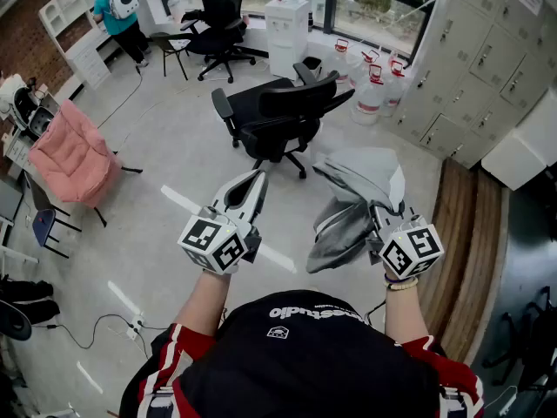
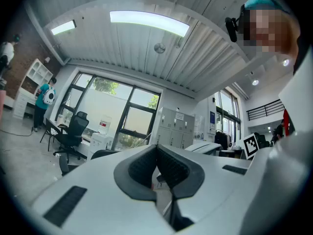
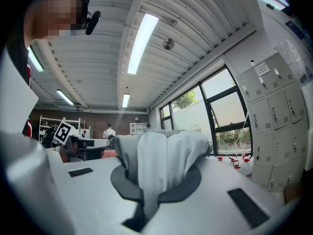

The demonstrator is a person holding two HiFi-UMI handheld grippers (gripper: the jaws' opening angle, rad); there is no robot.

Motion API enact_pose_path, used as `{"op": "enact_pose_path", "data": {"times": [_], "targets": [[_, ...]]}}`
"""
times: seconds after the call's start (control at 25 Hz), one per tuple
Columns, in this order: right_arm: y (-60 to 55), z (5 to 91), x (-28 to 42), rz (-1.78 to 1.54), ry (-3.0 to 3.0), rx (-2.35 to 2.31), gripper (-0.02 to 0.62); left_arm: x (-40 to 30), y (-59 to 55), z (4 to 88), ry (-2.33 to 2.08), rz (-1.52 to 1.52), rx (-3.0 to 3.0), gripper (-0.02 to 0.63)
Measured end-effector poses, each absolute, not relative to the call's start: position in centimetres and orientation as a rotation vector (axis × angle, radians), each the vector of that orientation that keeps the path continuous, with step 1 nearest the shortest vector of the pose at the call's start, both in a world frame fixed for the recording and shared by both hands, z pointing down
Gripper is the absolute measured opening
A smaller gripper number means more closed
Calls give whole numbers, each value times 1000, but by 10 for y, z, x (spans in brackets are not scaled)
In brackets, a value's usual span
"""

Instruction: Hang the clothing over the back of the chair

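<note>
Right gripper view, right gripper [image 3: 155, 176] clamped on grey clothing [image 3: 166, 148], left gripper [image 2: 157, 156] closed, empty.

Water jugs [image 1: 370, 94] stand between a water dispenser [image 1: 287, 33] and grey lockers [image 1: 487, 59].

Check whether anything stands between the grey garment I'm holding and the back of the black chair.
Nothing visible does. The grey garment hangs from the right gripper, and only floor lies between it and the back of the black chair.
</note>
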State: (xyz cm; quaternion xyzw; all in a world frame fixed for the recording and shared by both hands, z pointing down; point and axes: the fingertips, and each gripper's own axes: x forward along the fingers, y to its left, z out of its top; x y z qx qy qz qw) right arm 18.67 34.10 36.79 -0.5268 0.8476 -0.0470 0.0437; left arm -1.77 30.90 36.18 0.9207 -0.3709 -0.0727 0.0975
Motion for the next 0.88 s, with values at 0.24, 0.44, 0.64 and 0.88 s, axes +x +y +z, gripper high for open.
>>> {"op": "enact_pose_path", "data": {"times": [0.24, 0.44, 0.64, 0.88], "targets": [[340, 365, 187, -141, 2593, -1594, 21, -14, 308, 360, -1104, -216, 2727, 22], [339, 365, 188, -139, 2600, -1588, 21, -12, 309, 360, -1111, -222, 2723, 22], [334, 370, 192, -159, 2601, -1577, 21, -9, 305, 362, -1129, -212, 2715, 22], [324, 370, 202, -173, 2615, -1546, 21, -1, 295, 367, -1146, -200, 2698, 21]]}}
